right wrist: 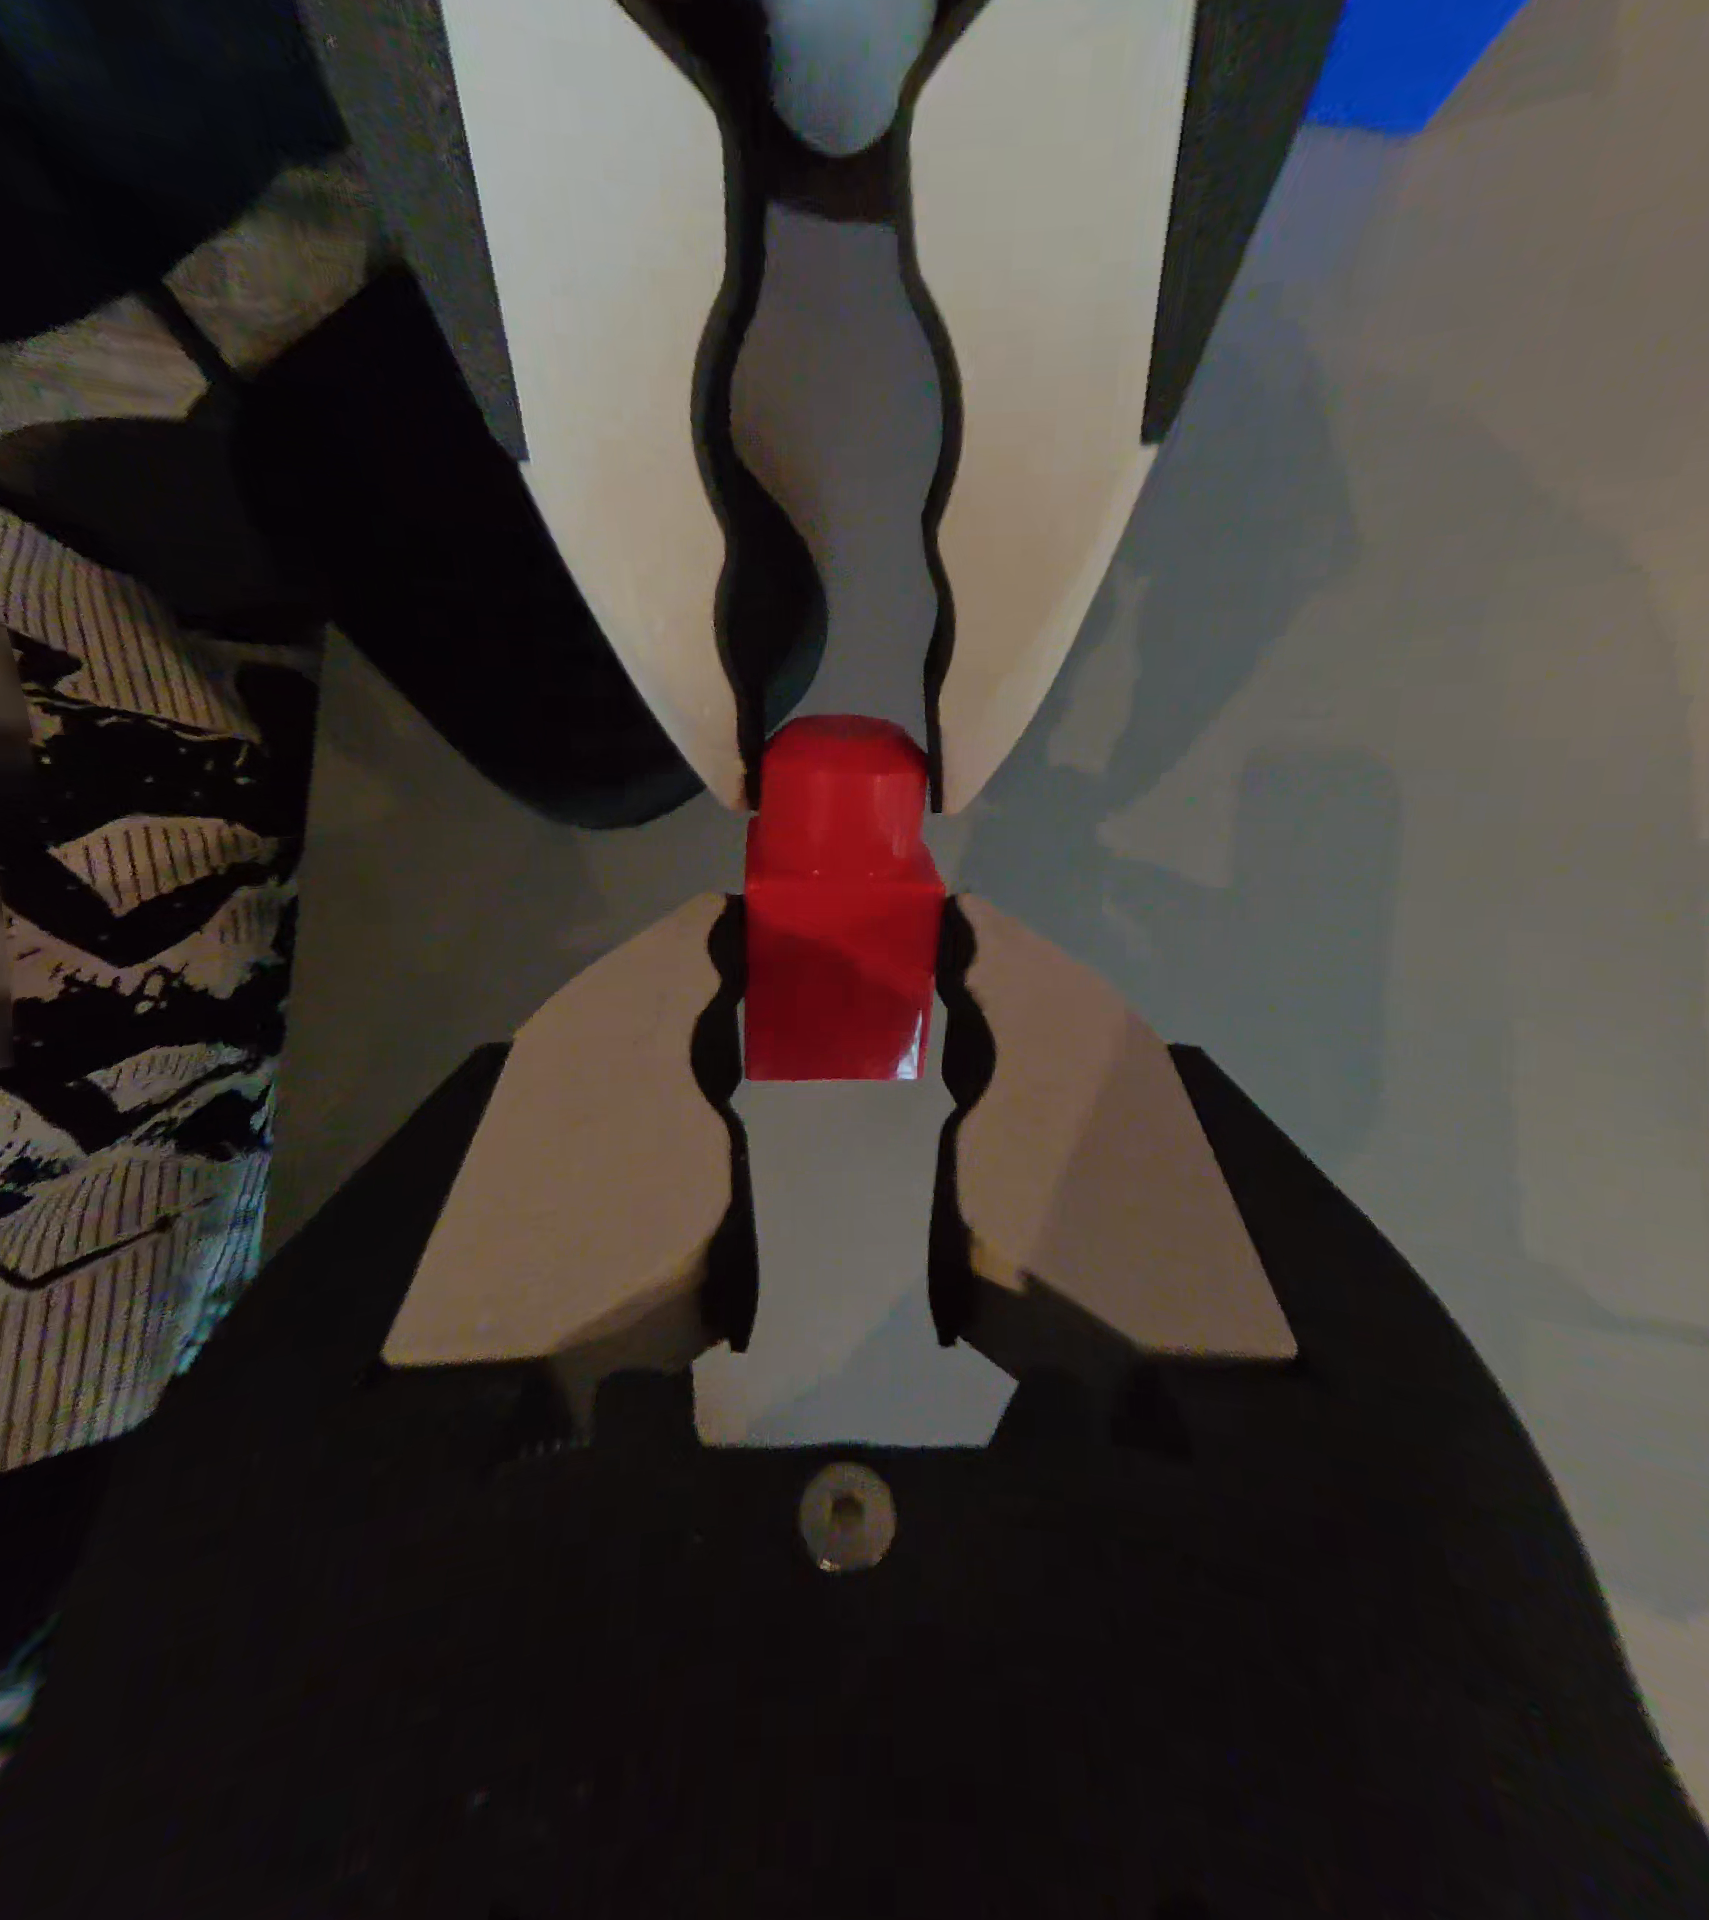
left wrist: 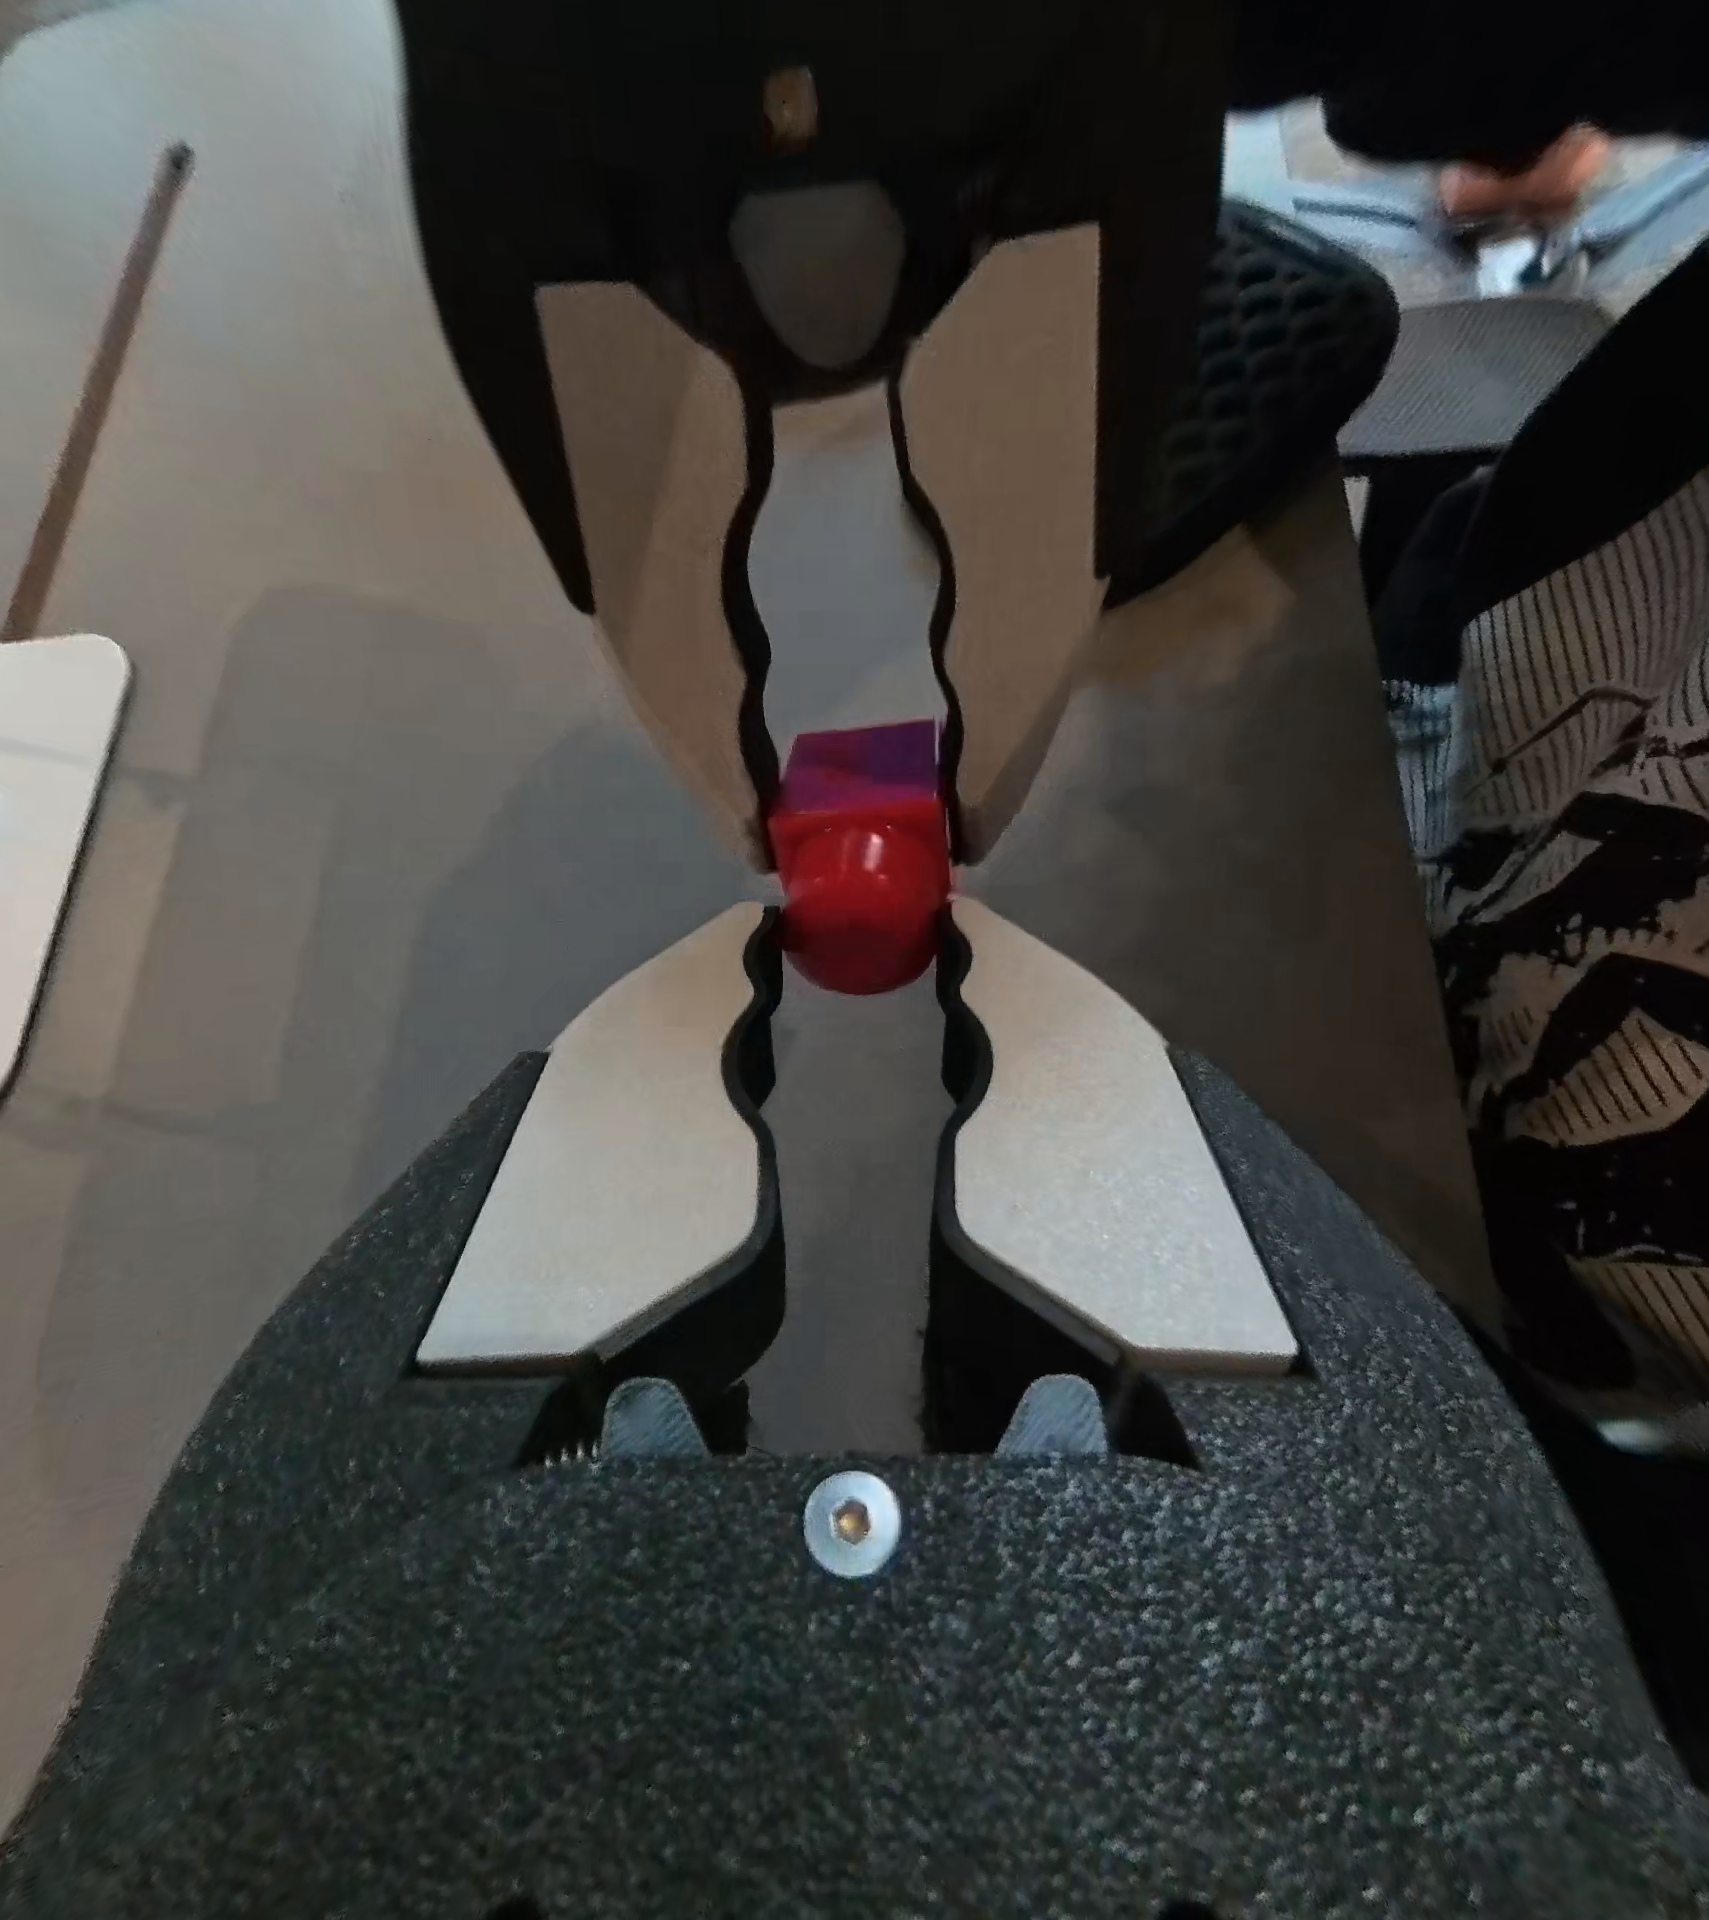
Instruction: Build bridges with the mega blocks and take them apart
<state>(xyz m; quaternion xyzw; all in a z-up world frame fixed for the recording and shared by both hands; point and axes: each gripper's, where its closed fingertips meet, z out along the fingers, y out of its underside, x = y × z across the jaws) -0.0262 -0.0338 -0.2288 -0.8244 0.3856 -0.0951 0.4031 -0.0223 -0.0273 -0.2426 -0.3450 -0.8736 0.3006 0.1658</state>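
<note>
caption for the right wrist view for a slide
Right tool and opposing left tool both grip one red block above the grey table.

The left gripper [left wrist: 860, 920] points forward, tip to tip with the right gripper [right wrist: 842, 909], which faces it from the opposite direction. Both sets of fingers are narrowed to the width of a single red block [left wrist: 855, 831], held between them. The left gripper's fingers [left wrist: 621, 1164] contact the block's round stud end. The right gripper's fingers [right wrist: 601, 1143] clamp the block's square body at the fingertips. The two grippers' fingertips nearly touch. Both grippers are held above the surface below them.
</note>
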